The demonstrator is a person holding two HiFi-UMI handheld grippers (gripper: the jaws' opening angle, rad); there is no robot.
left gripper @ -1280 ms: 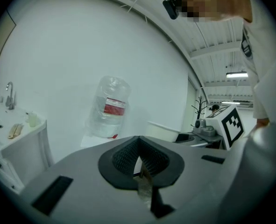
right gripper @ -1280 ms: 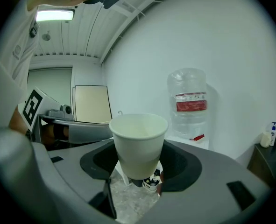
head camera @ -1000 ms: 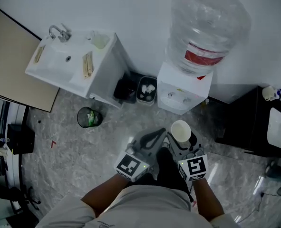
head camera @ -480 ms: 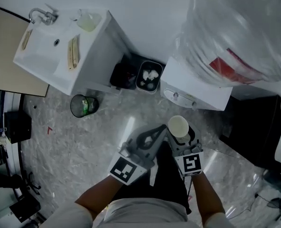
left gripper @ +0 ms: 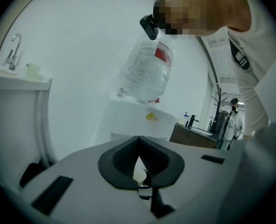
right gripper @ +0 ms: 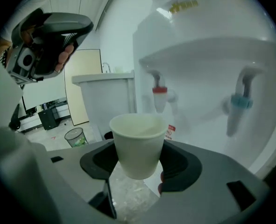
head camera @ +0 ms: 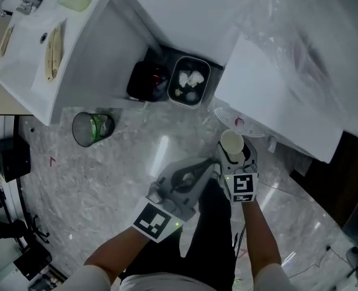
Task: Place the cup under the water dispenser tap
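Two grippers, one cup.

- Sink (head camera: 27, 53): far left, white.
- Mesh bin (head camera: 92, 128): on the floor (head camera: 118, 180), beside the sink.
- Black bin (head camera: 147, 80) and grey bin (head camera: 188, 80): side by side against the wall.
- Left gripper (head camera: 206, 165): jaws closed together, nothing between them.
- Right gripper (head camera: 237, 155): jaws clasped round the cup (right gripper: 138, 143), which is upright, off the floor, just before the dispenser (head camera: 281, 102).
- Red tap (right gripper: 159, 97): above and beyond the cup.
- Blue tap (right gripper: 236, 106): further right.
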